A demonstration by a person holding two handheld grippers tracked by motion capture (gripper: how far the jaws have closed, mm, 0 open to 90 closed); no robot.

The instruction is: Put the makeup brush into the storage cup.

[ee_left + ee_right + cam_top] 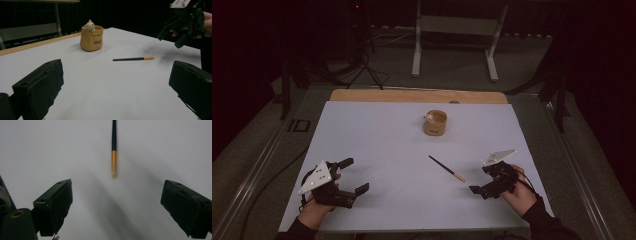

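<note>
- High view: a thin black brush with a gold-orange tip (446, 168) lies flat on the white table sheet (377, 135), at five o'clock from the tan sack-shaped ceramic pot (435, 123).
- The right gripper (482, 182), jaws wide apart and empty, sits at four o'clock from the brush, near its gold end.
- The left gripper (350, 175) gapes open, holding nothing, well apart at the brush's nine o'clock.

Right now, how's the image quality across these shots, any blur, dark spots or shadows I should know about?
High view: dim, background nearly black, only the white table lit. Left gripper view: the pot and brush fairly sharp, the near jaws soft. Right gripper view: the brush's gold tip blurs, soft grey shadows fan below it, and the right gripper stands open over bare table.
</note>
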